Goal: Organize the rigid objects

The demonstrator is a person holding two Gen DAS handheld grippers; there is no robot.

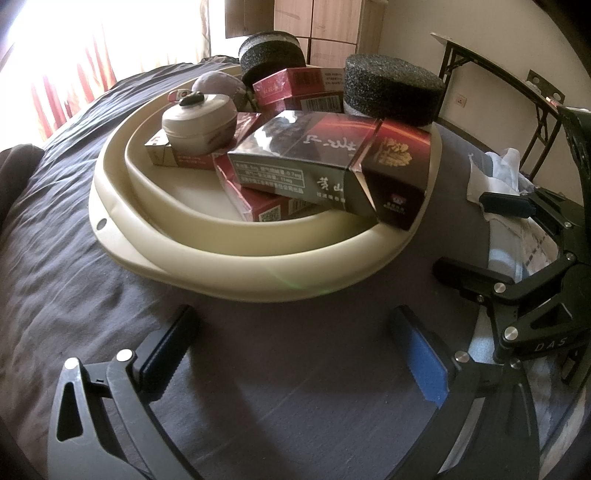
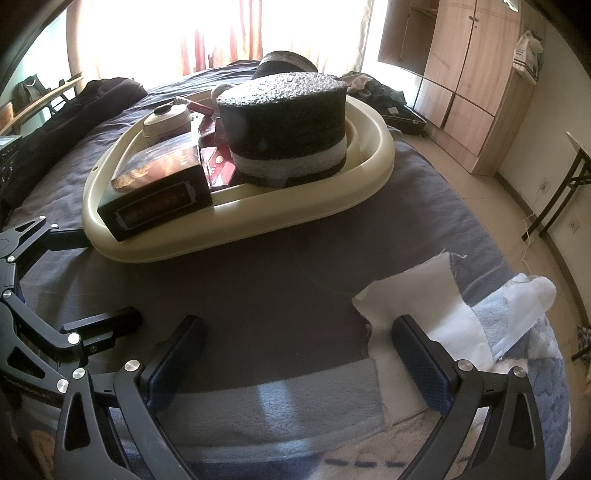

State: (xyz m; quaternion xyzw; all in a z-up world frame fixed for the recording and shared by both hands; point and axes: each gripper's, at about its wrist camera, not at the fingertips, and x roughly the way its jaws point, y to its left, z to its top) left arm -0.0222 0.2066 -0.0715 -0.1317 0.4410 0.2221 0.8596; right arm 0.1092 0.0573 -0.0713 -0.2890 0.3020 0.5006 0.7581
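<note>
A cream plastic basin (image 1: 229,266) sits on the dark bedspread and holds a pile of rigid things: a large dark cigarette carton (image 1: 332,162), red cigarette boxes (image 1: 295,88), a small cream jar (image 1: 201,123) and two black foam cylinders (image 1: 393,90). The basin (image 2: 236,210) also shows in the right wrist view, with the carton (image 2: 159,195) and a foam cylinder (image 2: 288,125). My left gripper (image 1: 295,339) is open and empty, just in front of the basin. My right gripper (image 2: 297,339) is open and empty over the bedspread, short of the basin.
A white cloth (image 2: 417,302) and a blue-white blanket (image 2: 517,332) lie by my right gripper. A folding table (image 1: 517,85) stands to the right. A wooden wardrobe (image 2: 461,74) and a bright curtained window (image 2: 221,33) are behind the bed.
</note>
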